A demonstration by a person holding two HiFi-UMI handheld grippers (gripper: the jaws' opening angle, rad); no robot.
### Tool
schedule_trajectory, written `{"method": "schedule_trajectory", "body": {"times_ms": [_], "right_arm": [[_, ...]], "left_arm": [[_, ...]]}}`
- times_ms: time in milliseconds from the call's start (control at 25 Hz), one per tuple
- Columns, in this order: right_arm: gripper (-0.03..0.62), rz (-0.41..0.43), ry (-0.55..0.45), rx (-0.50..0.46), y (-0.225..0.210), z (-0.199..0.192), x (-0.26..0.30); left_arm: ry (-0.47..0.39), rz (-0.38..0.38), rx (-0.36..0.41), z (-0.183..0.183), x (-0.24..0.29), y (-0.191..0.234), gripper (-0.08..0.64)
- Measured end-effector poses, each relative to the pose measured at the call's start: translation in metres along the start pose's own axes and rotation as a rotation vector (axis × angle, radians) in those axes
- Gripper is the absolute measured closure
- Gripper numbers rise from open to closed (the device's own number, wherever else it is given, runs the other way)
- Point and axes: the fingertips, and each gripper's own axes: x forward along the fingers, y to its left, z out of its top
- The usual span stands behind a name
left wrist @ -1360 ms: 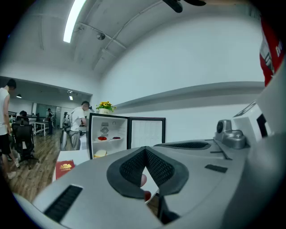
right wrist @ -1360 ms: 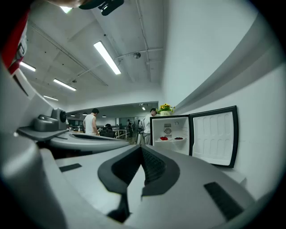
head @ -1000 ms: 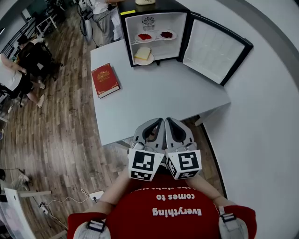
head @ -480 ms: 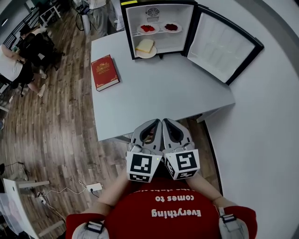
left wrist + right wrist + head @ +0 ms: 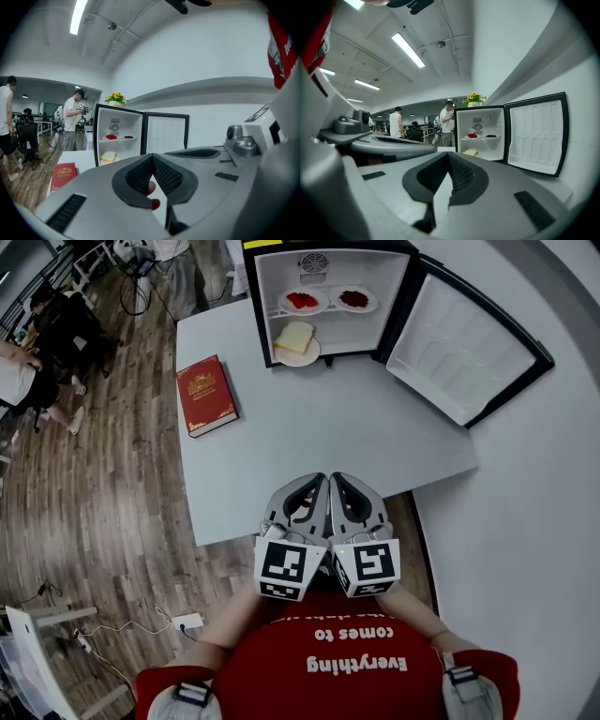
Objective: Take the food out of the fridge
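The small black fridge (image 5: 328, 259) stands open at the far end of the white table (image 5: 309, 437). Its door (image 5: 469, 348) is swung out to the right. On the shelf sit two plates of red food (image 5: 303, 300) (image 5: 354, 299). Below them lies a slice of bread on a plate (image 5: 295, 337), which also shows in the left gripper view (image 5: 108, 157). My left gripper (image 5: 319, 480) and right gripper (image 5: 335, 478) hang side by side over the near table edge, far from the fridge. Both are shut and hold nothing (image 5: 152, 157) (image 5: 449, 154).
A red book (image 5: 206, 395) lies on the table's left side. A pot of yellow flowers (image 5: 117, 97) stands on top of the fridge. People and office chairs (image 5: 52, 329) are on the wooden floor to the left. A white wall (image 5: 544, 502) runs along the right.
Both grippers have moved together toward the table and a little lower, staying shut and side by side. The fridge and table now sit slightly further right in the head view.
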Motion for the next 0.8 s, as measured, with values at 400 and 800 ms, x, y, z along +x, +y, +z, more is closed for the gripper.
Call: {"method": "schedule_trajectory", "body": {"times_ms": [400,800], "right_arm": [[0.577,0.078,0.074,-0.073,-0.01,0.005,0.114],[0.467,0.172,0.242,0.123,-0.028,-0.036,0.182]], "left_arm": [[-0.013,0.024,0.03,0.012,0.068,0.091,0.558],[0.036,0.045,-0.013,-0.011,0.107,0.141,0.558]]}}
